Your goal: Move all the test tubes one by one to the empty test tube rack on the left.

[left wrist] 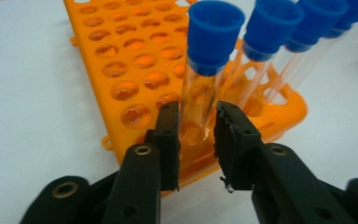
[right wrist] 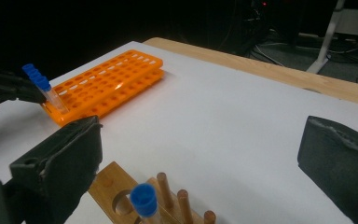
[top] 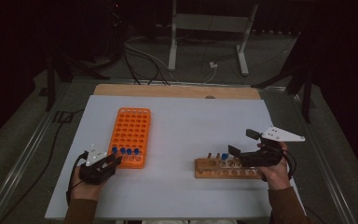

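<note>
An orange tube rack point(top: 131, 130) lies on the left of the white table. Several blue-capped clear tubes point(top: 125, 151) stand in its near row. My left gripper point(left wrist: 196, 126) is at the leftmost tube point(left wrist: 205, 79), one jaw on each side of the glass with a hair of space, so it is open. That tube stands in its hole. A wooden rack point(top: 214, 169) at the right holds one blue-capped tube point(right wrist: 144, 199). My right gripper point(right wrist: 198, 163) hangs over the wooden rack point(right wrist: 116, 186), open wide and holding nothing.
The white table top point(top: 182, 126) has free room between the two racks. Short wooden pegs point(right wrist: 168, 186) stick up from the wooden rack. Beyond the table's far edge point(top: 177, 91) are cables and a metal stand point(top: 209, 32) on a dark floor.
</note>
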`<state>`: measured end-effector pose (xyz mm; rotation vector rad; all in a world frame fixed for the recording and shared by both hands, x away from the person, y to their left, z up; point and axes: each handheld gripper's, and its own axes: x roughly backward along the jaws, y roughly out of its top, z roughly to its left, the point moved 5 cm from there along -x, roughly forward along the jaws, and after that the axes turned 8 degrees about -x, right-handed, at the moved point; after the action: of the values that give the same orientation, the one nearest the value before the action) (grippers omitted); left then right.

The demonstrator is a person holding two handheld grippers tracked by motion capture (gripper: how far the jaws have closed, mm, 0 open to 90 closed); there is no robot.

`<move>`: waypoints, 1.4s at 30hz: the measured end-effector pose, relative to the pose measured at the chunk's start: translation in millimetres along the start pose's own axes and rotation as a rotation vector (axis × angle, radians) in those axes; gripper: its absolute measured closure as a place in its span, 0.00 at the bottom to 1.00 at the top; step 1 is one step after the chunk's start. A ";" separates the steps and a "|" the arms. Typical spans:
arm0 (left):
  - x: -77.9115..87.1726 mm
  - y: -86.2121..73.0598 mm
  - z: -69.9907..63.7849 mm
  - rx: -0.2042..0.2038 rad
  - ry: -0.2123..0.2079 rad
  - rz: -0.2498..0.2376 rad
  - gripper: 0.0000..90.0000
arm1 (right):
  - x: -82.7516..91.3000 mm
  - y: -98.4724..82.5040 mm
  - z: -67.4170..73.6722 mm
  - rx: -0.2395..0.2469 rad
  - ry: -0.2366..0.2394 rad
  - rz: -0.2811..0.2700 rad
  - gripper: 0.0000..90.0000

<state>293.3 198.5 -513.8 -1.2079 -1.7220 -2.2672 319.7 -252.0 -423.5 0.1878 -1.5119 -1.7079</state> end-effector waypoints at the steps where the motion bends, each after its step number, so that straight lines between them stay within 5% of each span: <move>1: 1.6 0.5 -0.1 0.006 -0.007 -0.009 0.75 | 0.1 -0.3 -0.1 -0.002 0.000 0.002 0.00; 15: 20.2 10.2 -2.6 0.060 -0.053 -0.130 0.40 | -3.3 -6.3 1.0 0.006 0.006 0.030 0.02; 28: 25.8 29.8 -8.5 0.070 -0.055 -0.174 0.03 | -6.4 -12.3 3.3 0.023 0.009 0.063 0.06; 42: 26.7 47.3 -13.8 0.067 -0.047 -0.204 0.01 | -10.2 -26.6 8.5 0.051 0.034 0.120 0.26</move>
<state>289.5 179.7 -461.2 -1.1287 -2.0062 -2.2825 308.6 -240.7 -448.7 0.1488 -1.5122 -1.5653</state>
